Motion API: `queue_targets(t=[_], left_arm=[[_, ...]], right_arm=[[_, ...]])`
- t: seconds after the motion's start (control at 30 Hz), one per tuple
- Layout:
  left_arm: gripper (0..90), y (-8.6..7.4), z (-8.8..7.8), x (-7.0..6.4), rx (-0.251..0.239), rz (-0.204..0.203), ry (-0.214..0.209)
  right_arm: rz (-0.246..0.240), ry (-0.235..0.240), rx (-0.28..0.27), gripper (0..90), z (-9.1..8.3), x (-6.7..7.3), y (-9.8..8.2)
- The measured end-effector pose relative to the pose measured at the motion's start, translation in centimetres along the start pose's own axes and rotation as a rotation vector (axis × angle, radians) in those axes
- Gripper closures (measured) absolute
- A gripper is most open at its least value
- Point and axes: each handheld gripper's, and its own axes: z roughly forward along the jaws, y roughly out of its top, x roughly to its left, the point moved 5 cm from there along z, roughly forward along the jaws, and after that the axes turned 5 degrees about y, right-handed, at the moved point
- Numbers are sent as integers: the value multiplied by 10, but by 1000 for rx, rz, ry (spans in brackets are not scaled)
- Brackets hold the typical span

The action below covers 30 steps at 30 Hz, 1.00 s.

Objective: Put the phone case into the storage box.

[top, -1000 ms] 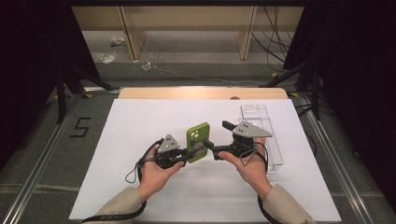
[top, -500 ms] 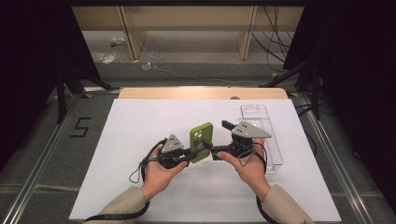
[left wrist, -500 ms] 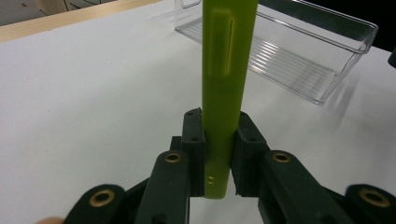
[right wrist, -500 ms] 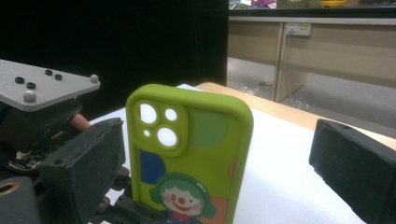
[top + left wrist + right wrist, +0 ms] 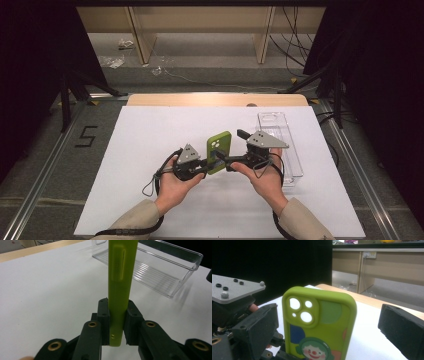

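Note:
A lime-green phone case [image 5: 219, 150] with a clown picture and camera cut-outs stands upright on its short edge above the white table [image 5: 150, 135]. My left gripper [image 5: 206, 166] is shut on its lower edge; in the left gripper view the black pads [image 5: 103, 317] press on both sides of the thin case [image 5: 121, 277]. My right gripper [image 5: 232, 148] faces it from the right and stands open. In the right gripper view the case [image 5: 319, 325] sits between my wide-apart fingers [image 5: 402, 330], with a clear gap on the right side.
A clear plastic tray [image 5: 280, 145] lies on the table just right of my right hand, also seen beyond the case as the clear tray [image 5: 160, 272]. A wooden strip [image 5: 215, 100] borders the table's far edge. Dark curtains stand on both sides.
My left gripper has carried the case slightly to the right, closer in between the right gripper's jaws. The right hand has stayed in place.

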Motion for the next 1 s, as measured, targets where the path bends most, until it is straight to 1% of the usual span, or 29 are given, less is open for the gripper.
queue_targets(t=[0.13,0.37,0.7,0.83,1.0], left_arm=[[773,1,1,-2,-1,0,-1],[773,2,4,-6,-1,1,-4],[773,3,6,-10,0,4,-11],[772,3,7,-12,-1,3,-10],[772,4,8,-13,-4,8,2]], right_arm=[[-2,0,2,37,2,1,-1],[1,-13,2,36,3,0,-3],[5,-16,5,36,5,0,-4],[7,-23,5,36,5,-1,-4],[14,-35,2,38,6,-2,-6]])
